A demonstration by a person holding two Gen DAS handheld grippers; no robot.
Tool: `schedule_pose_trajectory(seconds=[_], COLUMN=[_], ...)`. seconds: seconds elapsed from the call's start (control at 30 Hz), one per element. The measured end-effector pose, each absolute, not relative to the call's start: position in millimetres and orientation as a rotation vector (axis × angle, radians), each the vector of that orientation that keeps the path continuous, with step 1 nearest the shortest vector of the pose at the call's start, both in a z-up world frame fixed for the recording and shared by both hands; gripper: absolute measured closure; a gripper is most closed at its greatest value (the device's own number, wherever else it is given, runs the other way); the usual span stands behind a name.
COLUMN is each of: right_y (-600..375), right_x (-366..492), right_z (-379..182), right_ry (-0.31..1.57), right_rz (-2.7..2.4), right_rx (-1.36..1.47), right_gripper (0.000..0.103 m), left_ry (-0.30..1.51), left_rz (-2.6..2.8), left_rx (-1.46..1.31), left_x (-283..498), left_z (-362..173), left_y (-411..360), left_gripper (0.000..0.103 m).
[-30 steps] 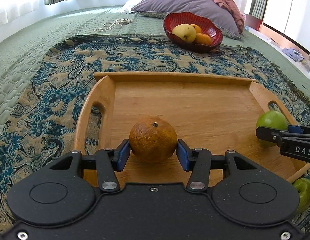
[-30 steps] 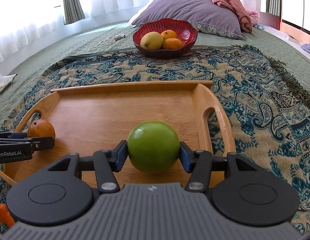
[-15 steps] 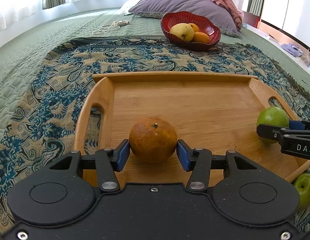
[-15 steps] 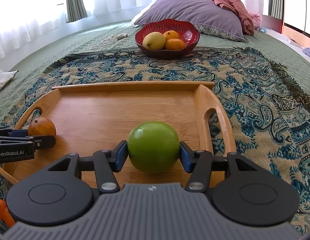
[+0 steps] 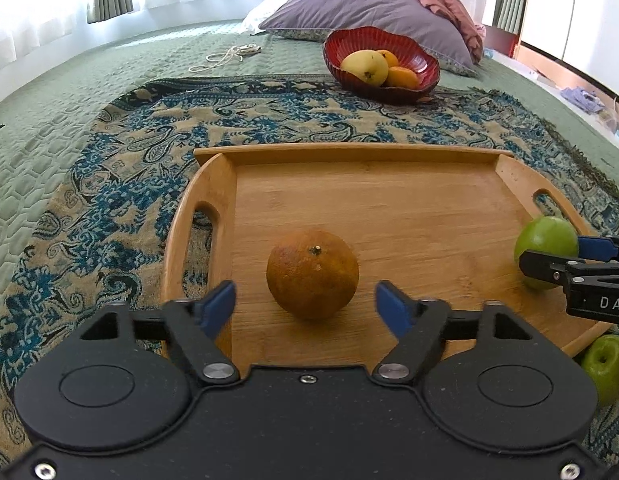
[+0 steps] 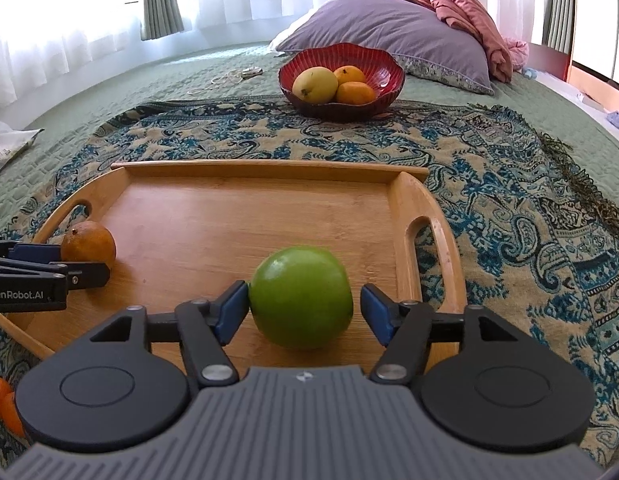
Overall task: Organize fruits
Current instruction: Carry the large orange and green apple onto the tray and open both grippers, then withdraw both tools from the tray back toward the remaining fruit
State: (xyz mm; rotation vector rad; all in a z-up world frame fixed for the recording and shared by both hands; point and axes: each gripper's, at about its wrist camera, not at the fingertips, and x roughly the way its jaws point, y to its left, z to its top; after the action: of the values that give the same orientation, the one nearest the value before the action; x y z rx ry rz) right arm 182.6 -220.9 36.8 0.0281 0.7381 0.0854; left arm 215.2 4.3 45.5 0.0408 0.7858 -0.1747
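A brownish orange [image 5: 312,274] rests on the near left of the wooden tray [image 5: 349,151]. My left gripper [image 5: 305,296] straddles it with its jaws opening, and both blue pads stand clear of the fruit. On the tray's near right sits a green apple [image 6: 303,296] between the jaws of my right gripper [image 6: 303,300], which are also opening. The left pad is still at the apple's skin and the right pad has a gap. Each gripper shows in the other's view: the right gripper [image 5: 549,264] beside the apple [image 5: 547,246], the left gripper [image 6: 57,260] by the orange [image 6: 89,242].
A red bowl [image 6: 383,80] with a yellow fruit and two oranges stands beyond the tray on the paisley throw [image 6: 509,208]. A second green apple [image 5: 607,364] lies off the tray's near right corner. Orange fruit [image 6: 1,404] lies off its near left. Pillows lie behind.
Both grippers have opened. The orange and the green apple, gripped before, now sit loose on the tray. Neither hand has shifted noticeably.
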Motion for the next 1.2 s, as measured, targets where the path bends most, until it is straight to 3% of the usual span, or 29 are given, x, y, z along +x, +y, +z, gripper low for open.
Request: schedule_pose_trajectory(seconds=[0.37,1.2], right_y=[-220.2,-232.6], right_x=[158.9,86.1], right_z=[47.4,55.1], right_ry=[0.687,0.580], right_rz=[0.102,0.130], right_rx=[-0.045,-0.085], right_gripper=[0.014,0.009], left_ry=[0.731,0.654], left_rz=[-0.195,-0.287], left_rx=[0.078,0.041], left_x=[191.9,114.1], left_z=[58.1,72.9], left_y=[3.1,3.7], left_gripper=[0.007,0.006])
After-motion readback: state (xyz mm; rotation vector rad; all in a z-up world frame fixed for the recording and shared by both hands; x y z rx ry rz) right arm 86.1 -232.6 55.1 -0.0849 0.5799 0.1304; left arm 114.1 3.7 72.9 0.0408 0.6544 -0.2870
